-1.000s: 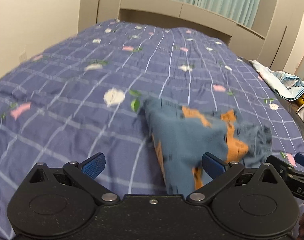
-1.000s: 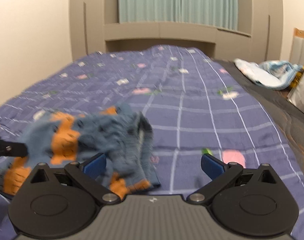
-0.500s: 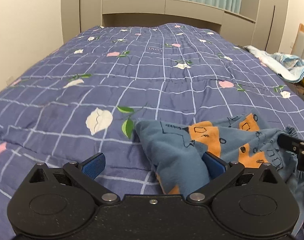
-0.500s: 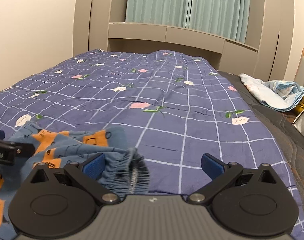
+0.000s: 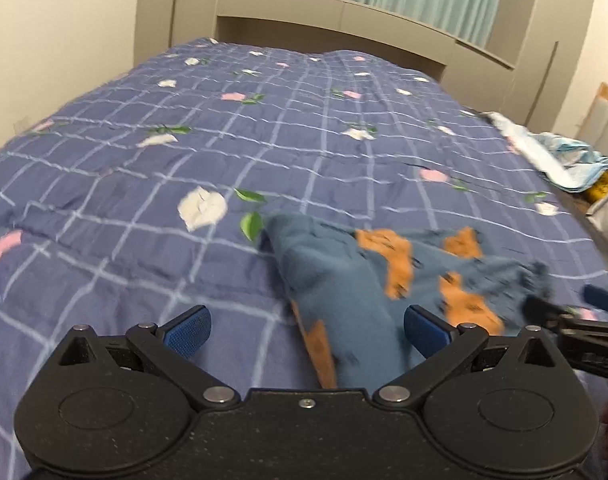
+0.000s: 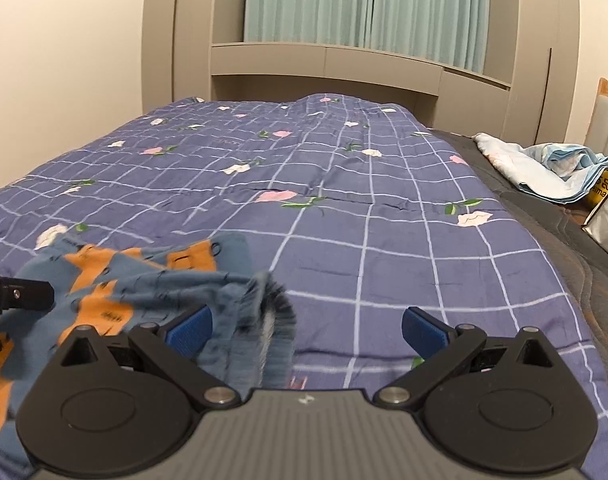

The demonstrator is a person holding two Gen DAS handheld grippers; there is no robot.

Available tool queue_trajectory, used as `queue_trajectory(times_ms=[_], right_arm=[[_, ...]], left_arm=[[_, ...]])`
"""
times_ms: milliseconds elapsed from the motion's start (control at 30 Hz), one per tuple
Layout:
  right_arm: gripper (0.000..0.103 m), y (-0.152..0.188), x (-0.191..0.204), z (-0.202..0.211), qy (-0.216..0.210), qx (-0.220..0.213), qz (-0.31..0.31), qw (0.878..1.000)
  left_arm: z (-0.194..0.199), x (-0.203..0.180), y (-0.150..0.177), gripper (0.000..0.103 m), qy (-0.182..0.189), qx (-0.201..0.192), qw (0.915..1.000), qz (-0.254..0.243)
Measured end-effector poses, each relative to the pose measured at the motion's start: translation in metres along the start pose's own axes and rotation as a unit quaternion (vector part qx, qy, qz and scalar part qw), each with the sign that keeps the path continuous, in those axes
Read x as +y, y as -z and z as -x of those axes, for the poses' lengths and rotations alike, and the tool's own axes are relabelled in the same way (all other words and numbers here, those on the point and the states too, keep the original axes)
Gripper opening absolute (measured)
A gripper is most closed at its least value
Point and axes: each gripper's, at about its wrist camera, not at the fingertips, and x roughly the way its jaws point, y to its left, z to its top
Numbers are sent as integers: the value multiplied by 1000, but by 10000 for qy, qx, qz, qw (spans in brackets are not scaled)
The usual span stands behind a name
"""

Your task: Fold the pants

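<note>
A crumpled pair of blue-and-orange children's pants (image 5: 388, 280) lies bunched on the purple checked floral quilt (image 5: 151, 168), directly ahead of my two grippers. My left gripper (image 5: 307, 330) stands wide open with nothing clamped; the heap rises between its blue pads (image 5: 188, 330), crowding the right-hand one. My right gripper (image 6: 307, 328) is spread just as wide and holds nothing, though the gathered elastic waistband (image 6: 263, 320) lies against its left pad, with bare quilt in front of the right pad. The garment sits left of my right gripper and right of centre for my left. By my reckoning the fold has not begun: this is the spreading-out step. Next I judge each gripper must close on an end of the waistband, then lift and draw the pants flat. A pale blue bundle of bedding (image 6: 544, 172) lies well apart, far right.
</note>
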Motion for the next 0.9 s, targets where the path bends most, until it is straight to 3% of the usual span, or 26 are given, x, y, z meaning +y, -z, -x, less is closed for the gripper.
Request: queue_trajectory(times_ms=[100, 300, 400, 900], right_arm=[[103, 8, 2, 5, -27, 91, -5, 10000], [103, 18, 2, 16, -27, 179, -161, 9997], [103, 23, 3, 21, -5, 224, -139, 9997], [103, 34, 0, 31, 48, 317, -290, 9991]], left_arm=[[12, -7, 14, 102, 190, 69, 9998, -39], [16, -5, 37, 102, 112, 281, 9995, 66], [18, 1, 40, 102, 153, 336, 9990, 260], [25, 4, 50, 102, 125, 354, 9989, 271]])
